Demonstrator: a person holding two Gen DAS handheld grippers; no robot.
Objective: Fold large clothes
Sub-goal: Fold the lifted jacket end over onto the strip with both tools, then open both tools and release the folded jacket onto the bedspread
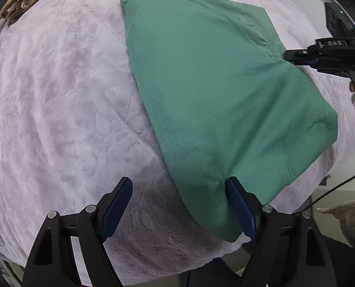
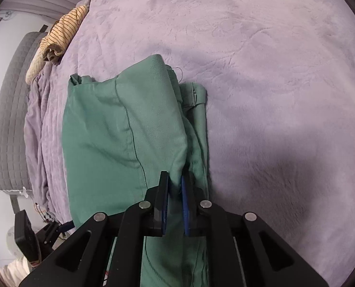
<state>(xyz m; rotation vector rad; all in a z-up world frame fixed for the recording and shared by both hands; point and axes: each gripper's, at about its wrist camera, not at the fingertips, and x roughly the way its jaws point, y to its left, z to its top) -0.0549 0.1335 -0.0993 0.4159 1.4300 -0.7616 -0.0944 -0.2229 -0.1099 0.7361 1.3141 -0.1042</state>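
Nearest us, our left gripper [image 1: 177, 191] is hanging wide open over the near corner of the green garment [image 1: 220, 91]; its right finger is touching the cloth's edge, its left finger is over the bare purple blanket [image 1: 57, 95], and it is gripping nothing. Our right gripper [image 2: 175, 184] is pinched nearly shut on a raised ridge of the green cloth along the garment's side edge, and the fabric is tenting up from that pinch. The garment is lying partly folded on the blanket, spreading away from us toward the far side of the bed. We are judging it to be a soft, fairly thick woven cloth: light, limp, unlikely to slip from the pads, but prone to sagging and bunching between holds. We are thinking the corners and seamed edges are the best places to grip. Farther off, a striped yellow cloth [image 2: 62, 31] is lying rolled at the blanket's edge.
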